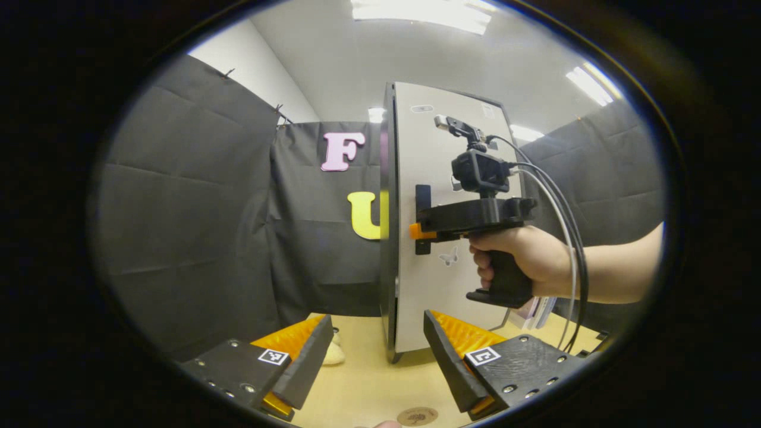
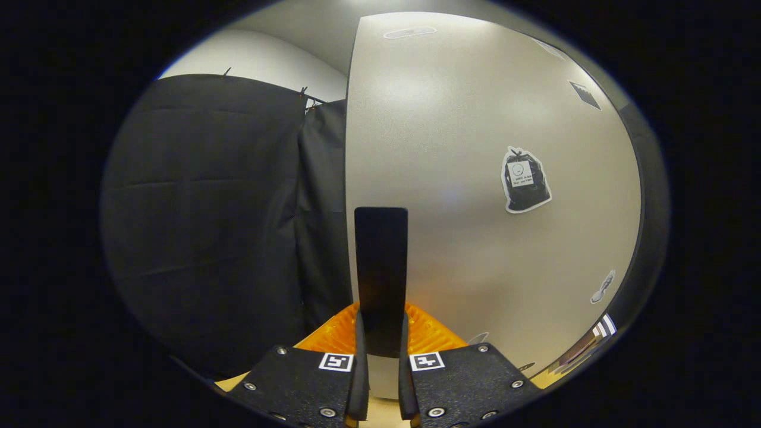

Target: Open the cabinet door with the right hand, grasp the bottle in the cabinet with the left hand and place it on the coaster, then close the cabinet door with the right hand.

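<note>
A tall cabinet with a pale door (image 1: pixel 452 178) stands on the wooden table straight ahead of my left gripper (image 1: pixel 377 321), which is open and holds nothing, low over the table. On the door's left edge is a black vertical handle (image 1: pixel 423 202). A hand holds my right gripper (image 1: pixel 419 232) against that handle. In the right gripper view the handle (image 2: pixel 381 267) runs up between both fingers of my right gripper (image 2: pixel 380 333), which press on it. A round brown coaster (image 1: pixel 417 415) lies on the table near me. The door hides the bottle.
Black cloth walls close the booth on the left and behind the cabinet. A small cream object (image 1: pixel 333 352) lies on the table (image 1: pixel 368 380) left of the cabinet's foot. Some flat items lean at the cabinet's lower right (image 1: pixel 535 312). Cables trail from the right gripper.
</note>
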`<state>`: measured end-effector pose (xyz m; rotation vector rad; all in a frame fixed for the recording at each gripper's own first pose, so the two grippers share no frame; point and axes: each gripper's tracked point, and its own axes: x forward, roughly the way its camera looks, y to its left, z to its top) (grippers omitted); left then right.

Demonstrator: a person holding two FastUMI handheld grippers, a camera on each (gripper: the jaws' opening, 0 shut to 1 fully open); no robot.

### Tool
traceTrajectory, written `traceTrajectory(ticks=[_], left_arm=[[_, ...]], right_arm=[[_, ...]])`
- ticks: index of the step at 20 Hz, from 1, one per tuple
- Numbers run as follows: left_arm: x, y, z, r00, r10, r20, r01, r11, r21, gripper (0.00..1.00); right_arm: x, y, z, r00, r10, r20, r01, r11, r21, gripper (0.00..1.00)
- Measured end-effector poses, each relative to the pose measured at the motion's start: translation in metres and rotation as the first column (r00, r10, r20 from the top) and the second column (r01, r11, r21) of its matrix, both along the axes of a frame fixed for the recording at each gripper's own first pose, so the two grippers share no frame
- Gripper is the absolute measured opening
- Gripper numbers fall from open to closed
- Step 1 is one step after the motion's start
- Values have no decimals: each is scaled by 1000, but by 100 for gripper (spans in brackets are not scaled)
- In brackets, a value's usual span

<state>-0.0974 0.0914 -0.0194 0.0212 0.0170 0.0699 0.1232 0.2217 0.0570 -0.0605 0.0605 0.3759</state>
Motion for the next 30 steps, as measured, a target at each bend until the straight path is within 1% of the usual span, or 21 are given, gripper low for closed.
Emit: traceTrajectory(ticks=[2, 4, 5, 6, 7, 10, 11, 12, 13, 14, 16, 18, 19, 20, 21, 22, 25, 26, 27, 28, 30], left_arm=[[-2, -7, -5, 1000, -20, -1, 20, 1000, -4, 88], [-2, -8, -10, 999, -34, -6, 34, 999, -10, 92], [-1, -10, -13, 999, -46, -11, 46, 999, -19, 92], [-1, -12, -14, 999, -52, -14, 51, 998, -27, 88], [-2, -12, -13, 999, -45, -15, 45, 999, -26, 92], [-10, -9, -3, 1000, 12, -5, -12, 1000, 6, 92], [-13, -10, -4, 999, 31, -7, -31, 999, 15, 95], [-17, -13, -3, 999, 49, -11, -48, 999, 23, 96], [-22, -17, -2, 998, 63, -15, -63, 998, 31, 96], [-28, -24, 2, 997, 73, -10, -73, 997, 38, 92], [-37, -38, 9, 996, 84, -2, -84, 995, 45, 92], [-42, -56, 5, 995, 99, -21, -98, 994, 57, 88], [-45, -66, 3, 995, 100, -23, -98, 993, 66, 88], [-47, -76, 6, 995, 103, -15, -101, 992, 73, 92], [-50, -86, 9, 995, 103, -7, -103, 992, 71, 92], [-49, -96, 9, 995, 102, -7, -101, 993, 59, 88], [-46, -114, 8, 995, 102, -1, -102, 994, 27, 88], [-45, -118, 11, 995, 101, 0, -101, 994, 34, 88], [-40, -126, 11, 996, 91, -4, -91, 995, 48, 92], [-35, -131, 13, 996, 88, 0, -88, 994, 67, 90], [-31, -136, 21, 993, 113, 15, -114, 989, 91, 87]], right_arm=[[-13, -2, 0, 1000, 25, 0, -25, 1000, -9, 20], [-24, -5, 1, 998, 61, -3, -61, 998, -3, 20], [-29, -7, 3, 997, 78, -6, -78, 997, -2, 20], [-33, -8, 4, 996, 90, -10, -90, 996, -3, 20], [-32, -9, 1, 995, 102, -15, -102, 995, -7, 20], [-33, -13, -2, 988, 149, -31, -149, 989, -1, 20], [-35, -15, -2, 985, 170, -40, -171, 985, -3, 20], [-36, -17, -3, 980, 192, -48, -193, 981, -4, 20], [-37, -19, -3, 975, 213, -59, -214, 977, -4, 20], [-38, -21, -5, 970, 232, -66, -233, 973, -2, 20], [-38, -27, -5, 961, 266, -72, -267, 964, -6, 20], [-46, -34, -3, 953, 293, -73, -294, 956, -3, 19], [-53, -38, -2, 951, 302, -75, -302, 953, 1, 20], [-57, -42, 0, 948, 308, -75, -309, 951, 0, 20], [-60, -46, 2, 947, 313, -75, -314, 949, -3, 20], [-60, -49, 0, 946, 316, -75, -318, 948, -6, 20], [-60, -59, -1, 949, 308, -67, -309, 951, -7, 19], [-63, -64, 0, 953, 297, -65, -298, 955, -6, 19], [-64, -68, 1, 957, 284, -61, -285, 959, -6, 19], [-66, -73, 2, 960, 274, -52, -275, 961, -7, 20], [-67, -80, 4, 967, 251, -32, -251, 968, 2, 22]])
